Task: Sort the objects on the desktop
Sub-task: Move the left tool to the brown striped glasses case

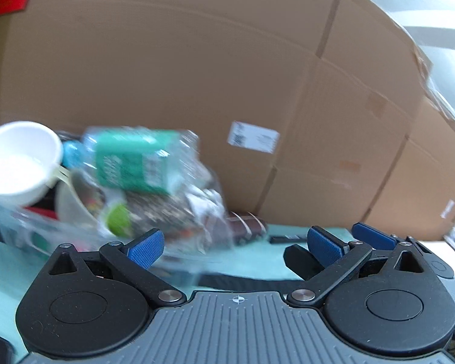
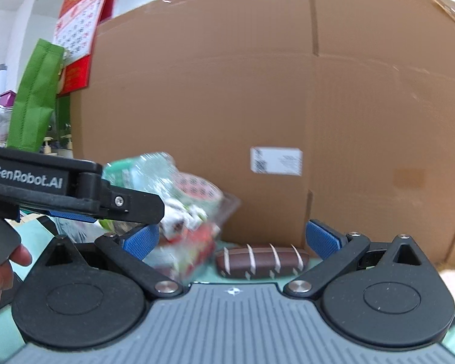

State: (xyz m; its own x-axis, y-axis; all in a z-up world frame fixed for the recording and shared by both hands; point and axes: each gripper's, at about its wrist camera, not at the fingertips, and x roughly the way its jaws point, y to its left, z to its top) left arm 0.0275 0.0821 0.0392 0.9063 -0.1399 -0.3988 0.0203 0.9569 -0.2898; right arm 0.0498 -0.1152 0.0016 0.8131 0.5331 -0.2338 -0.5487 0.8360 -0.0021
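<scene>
**Both grippers spread, nothing held**

Fingers of the left gripper (image 1: 236,247) and right gripper (image 2: 230,239) stand wide apart and empty. A blurred clear bag (image 1: 154,188) of packets sits on the teal table (image 1: 3,270), ahead and left of both, beside a white cup (image 1: 21,160). A brown striped case (image 2: 262,261) lies against the cardboard box (image 2: 227,91), between the right gripper's fingers.

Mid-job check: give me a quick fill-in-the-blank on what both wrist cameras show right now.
1. The left gripper has its jaws ____.
2. The brown pouch with white stripes lies on the table in front of a big ____ box.
3. The white plastic cup sits to the ____ of the clear bag of mixed items in the left wrist view.

Missing words: open; cardboard; left
</scene>
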